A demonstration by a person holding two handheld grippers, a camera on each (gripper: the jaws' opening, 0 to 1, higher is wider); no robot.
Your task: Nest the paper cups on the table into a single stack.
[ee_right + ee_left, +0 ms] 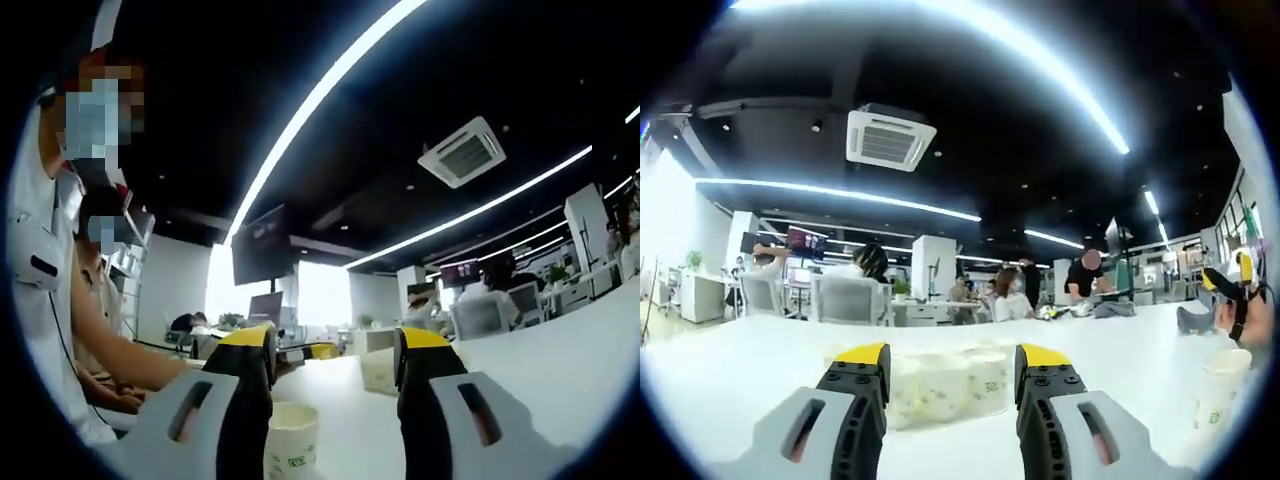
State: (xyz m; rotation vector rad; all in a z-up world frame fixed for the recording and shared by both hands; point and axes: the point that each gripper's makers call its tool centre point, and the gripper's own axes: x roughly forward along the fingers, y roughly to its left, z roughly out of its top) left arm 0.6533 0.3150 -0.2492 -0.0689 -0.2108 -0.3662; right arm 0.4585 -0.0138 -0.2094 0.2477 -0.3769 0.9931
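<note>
Yellow-tipped fingers of the left gripper rise from the bottom of the left gripper view, spread wide with nothing between them, aimed at a low cluster of white paper cups with a pale green print that stands on the white table just beyond the tips. How many cups are in that cluster, and whether any are already nested, is hard to tell through the fisheye blur. Another paper cup stands apart near that view's right edge, close to the right gripper, which comes in there. In the right gripper view the right gripper's fingers are also wide and empty; a paper cup with a green mark stands upright just ahead of the left finger, low in the view, and a further cup sits between the tips but farther off on the table. A seated person's forearm rests at that view's left. No cup is gripped, so the step in hand looks like the first pick. To do it well, one gripper should probably straddle a single cup at its wall below the rim, close gently so the paper does not crush, and lift it straight up. The other can steady the receiving cup so it does not tip or skid as the first is lowered in, kept upright and centred over the mouth. The clustered cups stand close, so a wide approach risks knocking a neighbour.
</note>
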